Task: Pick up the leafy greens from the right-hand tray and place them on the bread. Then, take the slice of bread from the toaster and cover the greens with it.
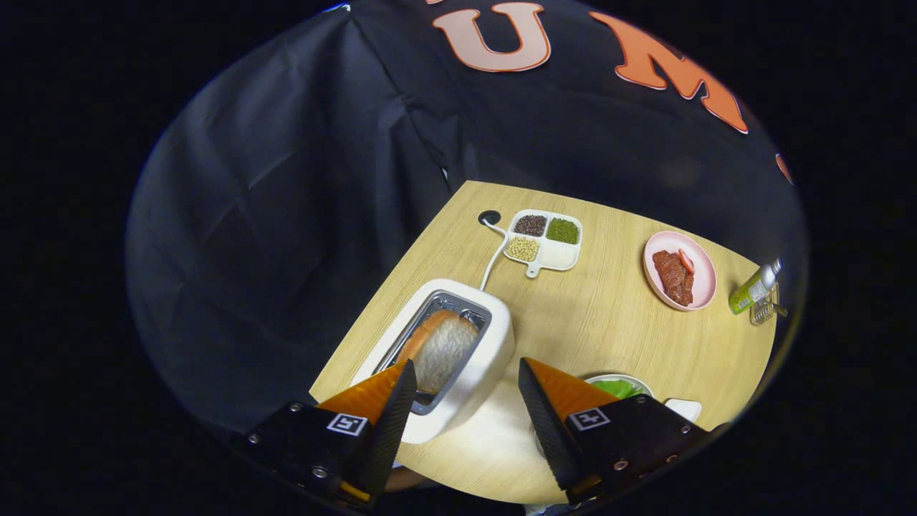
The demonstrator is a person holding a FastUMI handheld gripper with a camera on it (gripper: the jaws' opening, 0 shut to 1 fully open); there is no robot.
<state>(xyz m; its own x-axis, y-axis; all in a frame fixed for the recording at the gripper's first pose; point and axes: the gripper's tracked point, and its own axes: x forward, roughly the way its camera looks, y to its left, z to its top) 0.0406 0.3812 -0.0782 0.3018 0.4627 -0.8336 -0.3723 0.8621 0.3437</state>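
Observation:
A white toaster [487,337] stands on the wooden table [602,322], with a slice of bread [443,351] upright in its slot. My gripper [466,373] hangs open above the toaster's near end, the bread just ahead of the left finger [390,412] and nothing between the fingers. Leafy greens [617,388] lie on a white plate [609,378], partly hidden behind the right finger [555,408]. Whatever lies under the greens is hidden.
A white divided dish [555,254] with three fills of beans and seeds sits beyond the toaster, beside a cable hole [489,216] and the toaster's white cord [491,261]. A pink plate [703,276] of meat slices lies far right. A green bottle [754,287] stands at the table's right edge.

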